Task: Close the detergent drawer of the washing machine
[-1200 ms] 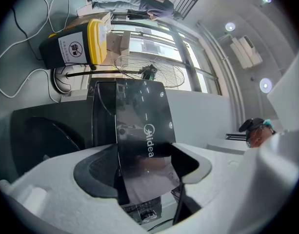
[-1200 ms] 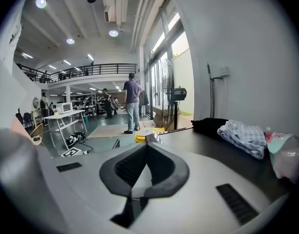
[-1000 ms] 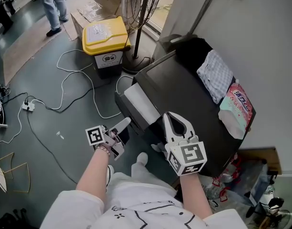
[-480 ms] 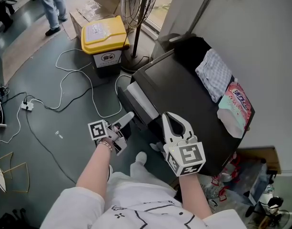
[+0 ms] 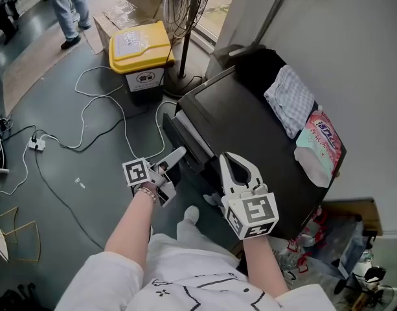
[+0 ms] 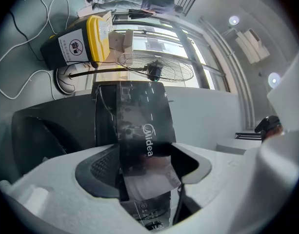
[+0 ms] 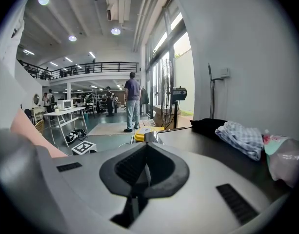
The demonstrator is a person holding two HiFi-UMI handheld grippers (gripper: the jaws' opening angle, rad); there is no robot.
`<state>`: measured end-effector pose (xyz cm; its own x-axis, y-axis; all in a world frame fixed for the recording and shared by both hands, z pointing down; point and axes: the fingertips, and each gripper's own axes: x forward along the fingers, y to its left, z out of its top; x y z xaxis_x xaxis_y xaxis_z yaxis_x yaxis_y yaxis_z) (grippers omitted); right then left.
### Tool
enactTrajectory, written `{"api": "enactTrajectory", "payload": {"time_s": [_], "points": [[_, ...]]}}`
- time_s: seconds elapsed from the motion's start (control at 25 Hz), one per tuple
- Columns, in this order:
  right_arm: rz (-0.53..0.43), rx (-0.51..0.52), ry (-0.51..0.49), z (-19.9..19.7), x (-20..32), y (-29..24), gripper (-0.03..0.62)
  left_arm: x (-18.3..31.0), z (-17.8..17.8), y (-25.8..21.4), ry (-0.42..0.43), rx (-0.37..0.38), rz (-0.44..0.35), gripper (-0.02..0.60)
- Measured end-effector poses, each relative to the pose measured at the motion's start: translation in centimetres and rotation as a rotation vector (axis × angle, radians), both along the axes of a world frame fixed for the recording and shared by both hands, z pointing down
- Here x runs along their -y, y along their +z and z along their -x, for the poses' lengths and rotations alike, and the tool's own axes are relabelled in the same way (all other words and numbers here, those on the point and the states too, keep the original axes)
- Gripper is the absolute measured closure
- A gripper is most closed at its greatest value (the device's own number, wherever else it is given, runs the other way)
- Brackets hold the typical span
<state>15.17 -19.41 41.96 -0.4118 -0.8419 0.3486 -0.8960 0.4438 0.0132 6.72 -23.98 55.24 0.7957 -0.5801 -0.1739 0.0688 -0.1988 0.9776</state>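
Clasping the detergent drawer [image 5: 187, 133], which juts partly out of the washing machine [image 5: 250, 141], the left gripper [image 5: 177, 153] seemingly has some pushing left; the right gripper [image 5: 235, 162] hangs closed and empty.

Left arm reaches forward; the left tongs [image 5: 177, 153] grip the detergent drawer [image 6: 142, 123] between parted jaws. The right tongs [image 5: 230, 158] hover, jaws together.

This is looking like a big open test hall or lab workspace: a railed mezzanine [image 7: 90, 68] is running beneath round ceiling lights [image 7: 115, 31]; people [image 7: 132, 101] are standing among desks [image 7: 61, 115], 1 carrying a microwave [image 7: 64, 105]; loose cables [image 5: 88, 118] are trailing over the grey floor [image 5: 49, 141] past a yellow-lidded bin [image 5: 138, 50], a pedestal fan [image 6: 156, 71] and a washing machine [image 5: 250, 135].
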Motion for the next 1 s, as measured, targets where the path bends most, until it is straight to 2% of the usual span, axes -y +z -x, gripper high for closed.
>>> {"api": "enactTrajectory", "payload": {"time_s": [0.52, 1.0], "points": [[0.000, -0.013, -0.001, -0.5, 0.4, 0.0, 0.592, 2.1, -2.4, 0.3, -0.008, 0.028, 0.029, 0.261], [-0.004, -0.023, 0.005, -0.8, 0.5, 0.3, 0.592, 2.5, -2.8, 0.0, -0.015, 0.018, 0.006, 0.259]]}}
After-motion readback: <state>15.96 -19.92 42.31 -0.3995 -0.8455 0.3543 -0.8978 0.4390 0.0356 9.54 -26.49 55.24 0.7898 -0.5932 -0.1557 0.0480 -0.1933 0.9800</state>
